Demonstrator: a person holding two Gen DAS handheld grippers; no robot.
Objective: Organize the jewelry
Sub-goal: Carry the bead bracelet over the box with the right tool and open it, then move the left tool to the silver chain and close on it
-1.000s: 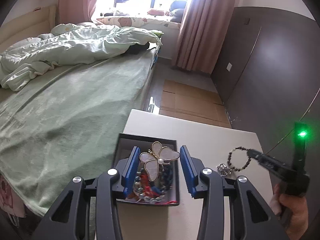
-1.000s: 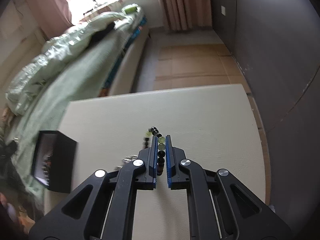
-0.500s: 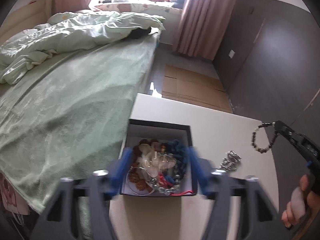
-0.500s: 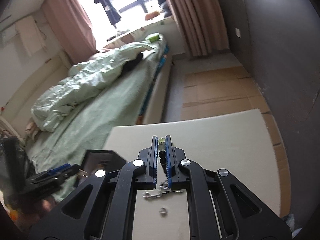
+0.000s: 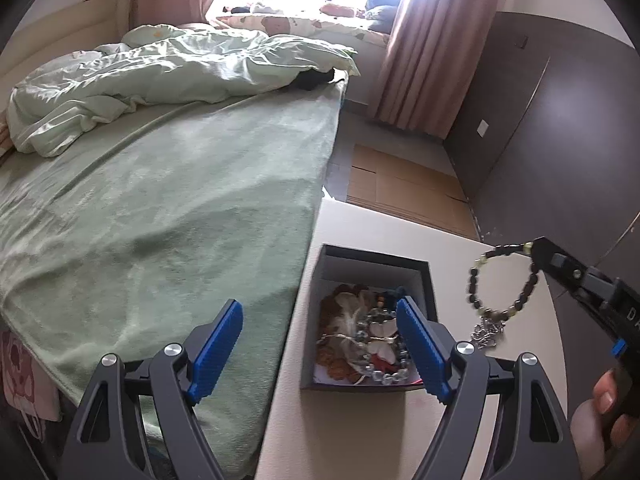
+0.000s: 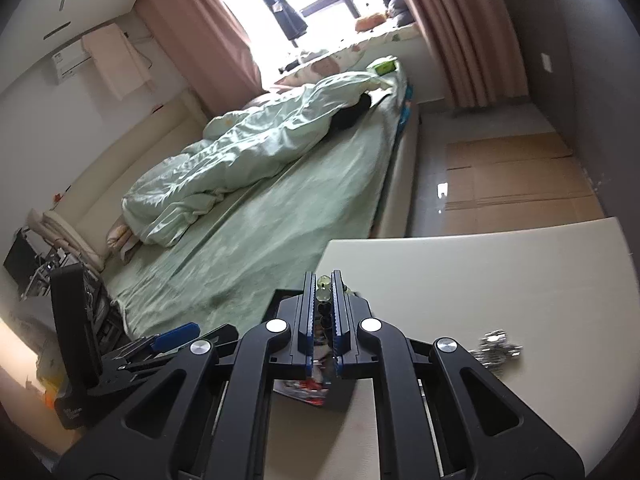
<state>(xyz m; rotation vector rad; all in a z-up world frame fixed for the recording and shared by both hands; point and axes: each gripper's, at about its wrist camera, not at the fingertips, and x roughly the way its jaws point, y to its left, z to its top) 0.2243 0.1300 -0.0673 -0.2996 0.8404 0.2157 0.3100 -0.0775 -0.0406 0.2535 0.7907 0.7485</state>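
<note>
A dark jewelry box (image 5: pixel 374 262) stands open at the left edge of the cream table (image 5: pixel 452 240), full of mixed jewelry with a butterfly brooch (image 5: pixel 380 334) on top. My left gripper (image 5: pixel 320 340) is open and empty, above the box's near left side. My right gripper (image 6: pixel 321 288) is shut on a beaded bracelet (image 5: pixel 480 300), which hangs in the air to the right of the box; its beads (image 6: pixel 323 282) show between the pads. A silver chain piece (image 6: pixel 496 346) lies on the table, also in the left wrist view (image 5: pixel 486 332).
A bed with a green blanket (image 5: pixel 160 208) borders the table on the left. Flattened cardboard (image 5: pixel 404 188) lies on the floor beyond the table. A dark wall (image 5: pixel 560 120) stands on the right.
My left gripper let the butterfly brooch drop into the box, opened wide and drew back to the left. My right gripper lifted the bracelet off the table and moved it toward the box.
</note>
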